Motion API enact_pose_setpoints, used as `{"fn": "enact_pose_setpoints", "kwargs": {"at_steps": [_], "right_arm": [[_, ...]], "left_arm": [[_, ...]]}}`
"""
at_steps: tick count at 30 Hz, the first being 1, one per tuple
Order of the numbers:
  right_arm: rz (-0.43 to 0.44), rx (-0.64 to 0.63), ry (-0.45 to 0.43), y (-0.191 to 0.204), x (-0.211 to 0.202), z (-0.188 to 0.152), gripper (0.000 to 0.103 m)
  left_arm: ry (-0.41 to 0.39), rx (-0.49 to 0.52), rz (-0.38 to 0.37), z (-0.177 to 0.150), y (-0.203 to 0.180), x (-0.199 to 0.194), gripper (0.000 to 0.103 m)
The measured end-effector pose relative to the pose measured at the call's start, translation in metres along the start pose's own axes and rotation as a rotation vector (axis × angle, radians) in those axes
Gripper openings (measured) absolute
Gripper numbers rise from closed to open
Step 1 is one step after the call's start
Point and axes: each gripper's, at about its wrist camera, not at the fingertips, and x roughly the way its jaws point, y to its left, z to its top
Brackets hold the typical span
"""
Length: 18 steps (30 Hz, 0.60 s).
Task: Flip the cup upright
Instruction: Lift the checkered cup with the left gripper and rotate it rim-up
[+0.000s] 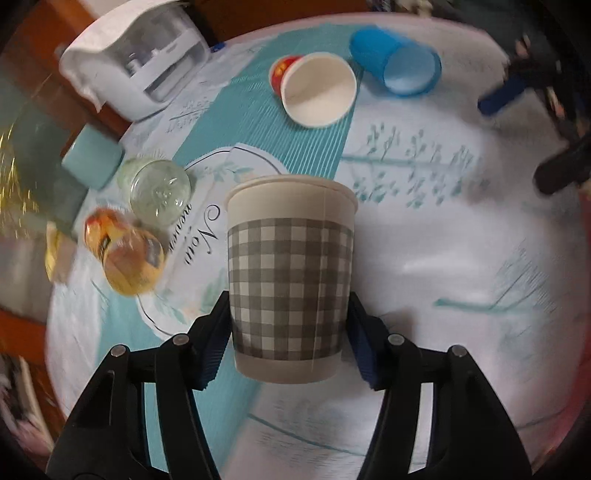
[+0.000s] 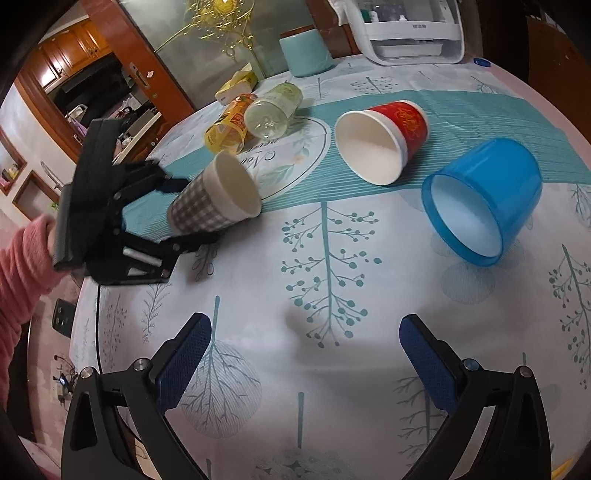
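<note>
My left gripper (image 1: 288,332) is shut on a grey-checked paper cup (image 1: 290,280), gripping its lower body on both sides. In the right wrist view the checked cup (image 2: 214,199) is tilted on its side above the table, mouth toward the right, held by the left gripper (image 2: 184,214). A red paper cup (image 2: 384,140) lies on its side, and it also shows in the left wrist view (image 1: 314,88). A blue plastic cup (image 2: 484,199) lies on its side too, seen in the left wrist view (image 1: 397,68). My right gripper (image 2: 304,354) is open and empty over the tablecloth.
Two bottles lie on the table, one yellow (image 2: 231,123) and one clear green (image 2: 273,107). A teal canister (image 2: 306,51) and a white appliance (image 2: 410,29) stand at the far edge. The round table (image 2: 332,369) has a tree-print cloth.
</note>
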Motion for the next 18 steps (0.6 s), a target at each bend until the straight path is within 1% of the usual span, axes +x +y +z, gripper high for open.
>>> {"fn": "enact_pose_setpoints", "kwargs": {"at_steps": [3,6,7,9,10,11,14,17,18], "right_arm": [[-0.005,0.002,-0.014,-0.003,-0.008,-0.002,0.103],[-0.006,0.0,-0.035,-0.006,-0.022,-0.005,0.103],[-0.004,0.001,-0.046,-0.007,-0.027,-0.006,0.103],[0.002,0.006,-0.069,-0.009,-0.039,-0.008,0.103],[0.002,0.008,-0.077,-0.01,-0.044,-0.009,0.103],[0.001,0.01,-0.084,-0.012,-0.049,-0.01,0.103],[-0.002,0.016,-0.1,-0.018,-0.064,-0.013,0.103],[0.011,0.027,-0.112,-0.025,-0.077,-0.015,0.103],[0.019,0.031,-0.113,-0.028,-0.081,-0.016,0.103]], "left_arm": [[-0.004,-0.135,-0.026,-0.001,-0.008,-0.013,0.056],[0.022,-0.239,-0.016,-0.001,-0.024,-0.026,0.056],[0.041,-0.267,-0.001,0.0,-0.03,-0.029,0.056],[0.113,-0.343,0.049,0.003,-0.044,-0.034,0.056],[0.14,-0.389,0.052,0.004,-0.05,-0.037,0.056],[0.156,-0.441,0.042,0.003,-0.055,-0.04,0.056],[0.192,-0.612,-0.023,0.0,-0.075,-0.047,0.056],[0.213,-0.72,-0.036,-0.001,-0.092,-0.051,0.056],[0.203,-0.761,-0.036,-0.002,-0.099,-0.053,0.056]]}}
